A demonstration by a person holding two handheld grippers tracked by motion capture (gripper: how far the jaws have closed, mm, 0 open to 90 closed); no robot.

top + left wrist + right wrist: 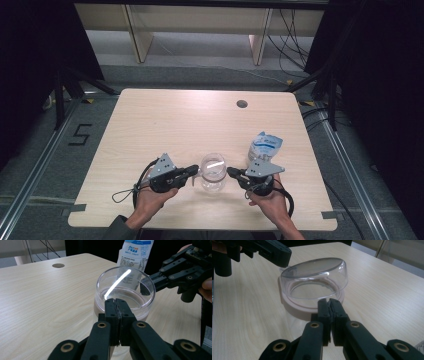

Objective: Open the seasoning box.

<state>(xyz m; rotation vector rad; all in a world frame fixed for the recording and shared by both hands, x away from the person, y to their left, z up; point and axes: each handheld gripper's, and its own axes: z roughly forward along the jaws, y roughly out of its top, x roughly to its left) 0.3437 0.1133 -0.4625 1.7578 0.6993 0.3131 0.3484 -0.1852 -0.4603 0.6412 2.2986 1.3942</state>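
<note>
Black jaws of the left gripper [196, 170] are pressed together at the near rim of a clear jar [213, 172], and in the left gripper view [116, 305] their tips meet right at the edge of the clear plastic lid, though whether a thin lip is pinched between them I cannot tell. Just across the jar, the right gripper [232, 172] comes in from the opposite side with its jaws likewise pressed together; in the right gripper view [328, 305] their tips sit at the pale band around the jar [312, 290], and again a pinched edge cannot be made out. Both grippers are held by the person's hands, the left hand [152, 197] and the right hand [270, 200], which enter from the near edge of the light wooden table [165, 120]. The jar stands upright on the table near its front edge, about midway between the two grippers, with a bright streak of reflected light across its domed transparent top [125, 285]. Beyond the right gripper, a white and blue pouch [265, 146] stands on the table just behind and to the right of the jar; its printed label shows in the left gripper view [136, 252]. Farther off, toward the back of the table, is a round dark cable hole [242, 104].
</note>
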